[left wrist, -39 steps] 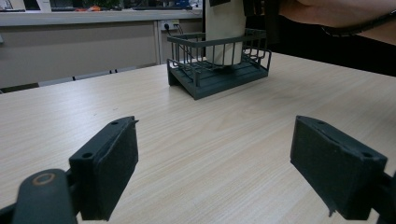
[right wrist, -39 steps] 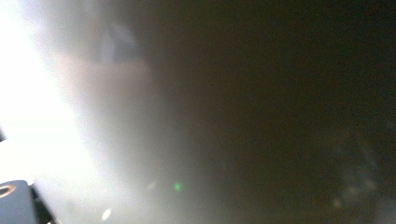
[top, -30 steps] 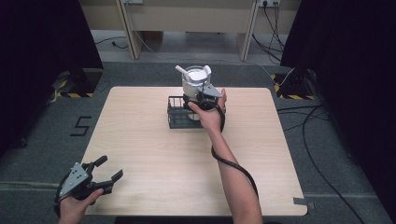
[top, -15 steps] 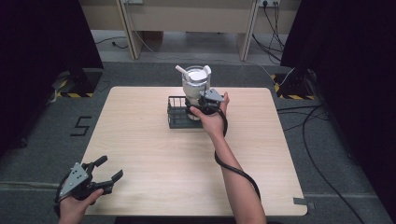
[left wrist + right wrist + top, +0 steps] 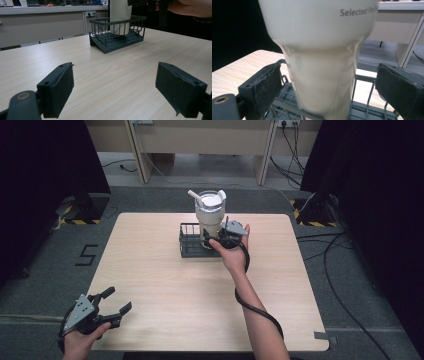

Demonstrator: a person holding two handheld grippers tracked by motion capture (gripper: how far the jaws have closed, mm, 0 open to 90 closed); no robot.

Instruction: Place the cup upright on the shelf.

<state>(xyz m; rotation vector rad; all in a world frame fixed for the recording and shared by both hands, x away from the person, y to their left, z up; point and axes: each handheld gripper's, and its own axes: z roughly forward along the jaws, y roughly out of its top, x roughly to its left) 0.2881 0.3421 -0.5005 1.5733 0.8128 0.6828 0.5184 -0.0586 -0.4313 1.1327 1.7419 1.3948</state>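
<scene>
Your left gripper point(image 5: 111, 306) idles wide open and empty at the near table edge. Farther off, your right gripper point(image 5: 223, 237) has drawn back slightly, jaws spread off the tall cream plastic tumbler point(image 5: 209, 217), which stands in the dark wire basket point(image 5: 188, 245): released.

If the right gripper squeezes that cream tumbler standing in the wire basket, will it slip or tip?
The tumbler looks glossy, and its lower body tapers, so the pads may slide. It is tall, wide at the top and narrow-based, so probably tippy. The wire basket rim could catch it.
</scene>
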